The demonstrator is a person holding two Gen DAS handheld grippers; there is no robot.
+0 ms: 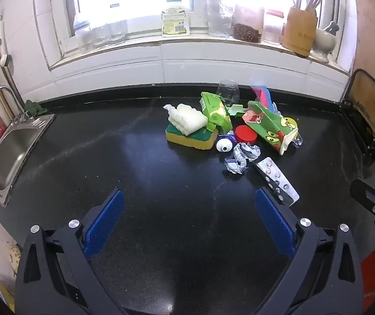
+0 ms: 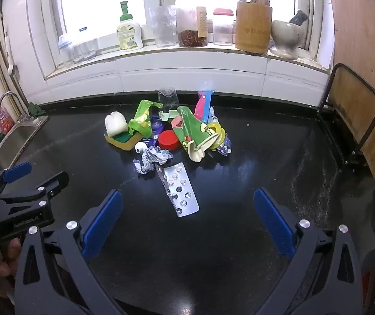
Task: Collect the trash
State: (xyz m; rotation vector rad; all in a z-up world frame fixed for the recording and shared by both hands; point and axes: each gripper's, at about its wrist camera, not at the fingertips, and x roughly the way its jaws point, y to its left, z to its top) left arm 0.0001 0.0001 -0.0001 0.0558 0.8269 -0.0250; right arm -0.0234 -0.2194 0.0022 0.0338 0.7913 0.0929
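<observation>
Starting at the far left, a steel sink (image 1: pixel 9 152) with a curved tap (image 1: pixel 2 93) is set into the black counter (image 1: pixel 135 183). The left gripper (image 1: pixel 187 223) is held above bare counter, its blue pads spread wide with nothing between them. Towards the middle, the trash lies clustered near the back wall: a yellow-green sponge (image 1: pixel 190 137) with a white wad (image 1: pixel 187 118) on top, a crushed green carton (image 1: pixel 215 111), a red lid (image 1: pixel 245 134), crumpled foil (image 1: pixel 242 156), a second flattened carton (image 1: pixel 268 126) and an upturned clear cup (image 1: pixel 228 92). A silver blister pack (image 2: pixel 178 187) lies nearest, just ahead of the right gripper (image 2: pixel 187 220), whose pads are likewise spread wide and empty. What lies under the cartons cannot be made out clearly. On the sill behind stand a soap bottle (image 2: pixel 128 31), jars (image 2: pixel 191 26), a wooden utensil holder (image 2: pixel 253 27) and a mortar (image 2: pixel 285 35). At the far right a cutting board (image 2: pixel 355 115) in a black rack borders the counter.
</observation>
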